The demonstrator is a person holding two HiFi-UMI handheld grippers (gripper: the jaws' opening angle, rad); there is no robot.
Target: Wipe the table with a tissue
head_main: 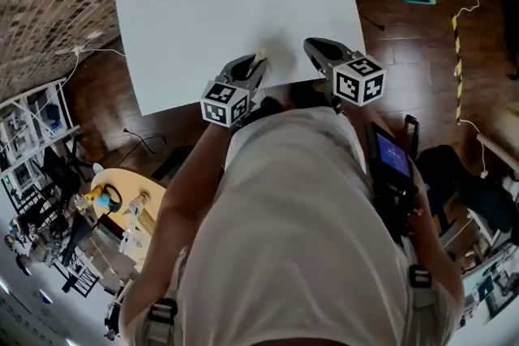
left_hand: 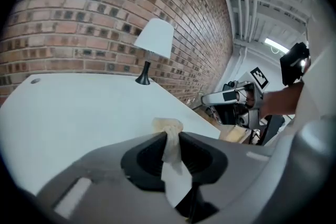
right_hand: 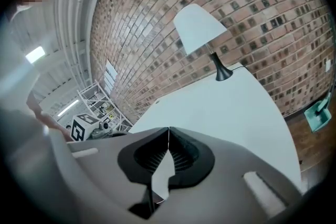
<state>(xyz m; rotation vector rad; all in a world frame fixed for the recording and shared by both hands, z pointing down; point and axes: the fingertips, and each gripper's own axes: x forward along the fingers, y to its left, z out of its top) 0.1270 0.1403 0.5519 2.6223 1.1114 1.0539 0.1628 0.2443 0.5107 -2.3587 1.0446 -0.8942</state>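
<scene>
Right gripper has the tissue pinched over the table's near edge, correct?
No: the left gripper holds the tissue, pinched over the table's near edge. The left gripper view shows it between the fingers; the right gripper is shut and empty.

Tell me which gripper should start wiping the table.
Left. The left gripper has its jaws shut on the tissue and sits at the near edge of the table. The right gripper has its jaws together with nothing between them, so it has nothing to wipe with.
</scene>
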